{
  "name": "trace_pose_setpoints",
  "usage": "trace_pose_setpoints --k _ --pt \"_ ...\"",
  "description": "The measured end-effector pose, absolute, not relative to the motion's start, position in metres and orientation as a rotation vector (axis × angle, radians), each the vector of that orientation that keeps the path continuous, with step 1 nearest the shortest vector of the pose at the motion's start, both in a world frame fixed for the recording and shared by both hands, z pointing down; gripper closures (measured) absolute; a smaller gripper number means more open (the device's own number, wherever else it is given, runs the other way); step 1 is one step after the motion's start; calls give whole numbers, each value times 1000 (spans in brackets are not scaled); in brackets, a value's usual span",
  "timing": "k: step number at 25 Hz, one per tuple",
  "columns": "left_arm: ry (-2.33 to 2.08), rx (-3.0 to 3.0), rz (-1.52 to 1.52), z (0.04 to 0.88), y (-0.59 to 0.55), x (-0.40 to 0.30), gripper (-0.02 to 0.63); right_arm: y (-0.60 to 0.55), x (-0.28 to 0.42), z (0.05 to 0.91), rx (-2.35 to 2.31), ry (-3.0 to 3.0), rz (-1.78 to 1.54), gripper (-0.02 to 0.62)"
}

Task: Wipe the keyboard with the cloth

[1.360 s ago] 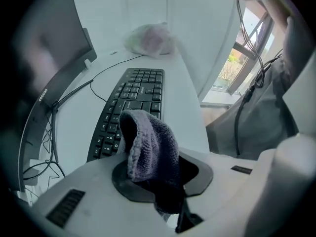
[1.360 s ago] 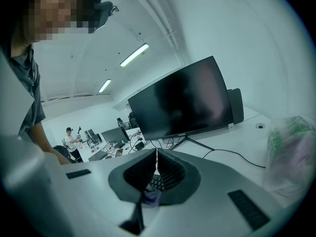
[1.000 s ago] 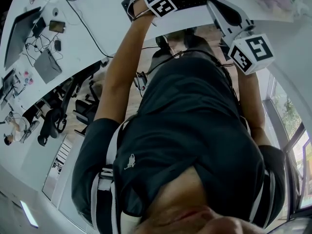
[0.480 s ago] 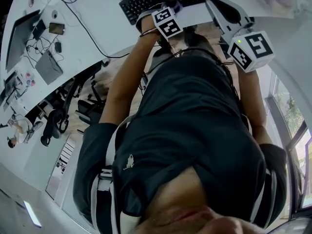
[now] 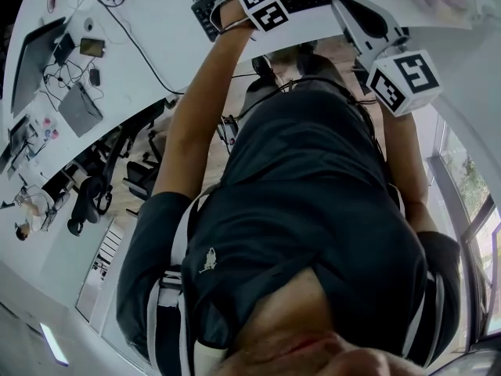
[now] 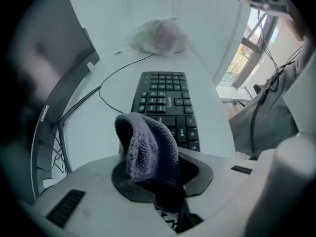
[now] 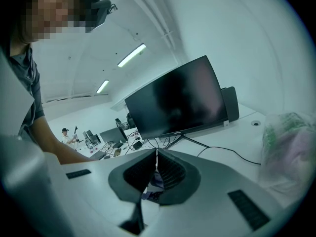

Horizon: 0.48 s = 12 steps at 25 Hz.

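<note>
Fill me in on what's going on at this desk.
A person stands at a white desk with a hand-held gripper in each hand. The left hand-held gripper is shut on a purple-grey cloth and holds it by the near end of the black keyboard; whether the cloth touches the keys can't be told. The right hand-held gripper has its jaws together with nothing between them and points toward the monitor, taking no part in the wiping.

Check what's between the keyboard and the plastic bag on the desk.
Left gripper view: between the keyboard and the bag is bare white desk, crossed only by a thin black cable.
</note>
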<state>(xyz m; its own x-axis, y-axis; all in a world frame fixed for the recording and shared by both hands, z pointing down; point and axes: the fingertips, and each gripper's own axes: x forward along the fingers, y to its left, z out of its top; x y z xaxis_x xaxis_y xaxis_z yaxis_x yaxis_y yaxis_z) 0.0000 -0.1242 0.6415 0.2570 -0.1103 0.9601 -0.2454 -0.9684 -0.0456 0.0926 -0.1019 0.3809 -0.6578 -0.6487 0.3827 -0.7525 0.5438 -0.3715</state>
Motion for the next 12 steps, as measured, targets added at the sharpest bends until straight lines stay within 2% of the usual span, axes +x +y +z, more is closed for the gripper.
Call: trace_pose_setpoints --k 8,12 --pt "-171 2413 1776 646 -47 25 540 -106 99 386 1205 -2574 788 584" --pt "-170 2433 1783 648 -59 26 541 -109 97 387 1197 -2577 788 584"
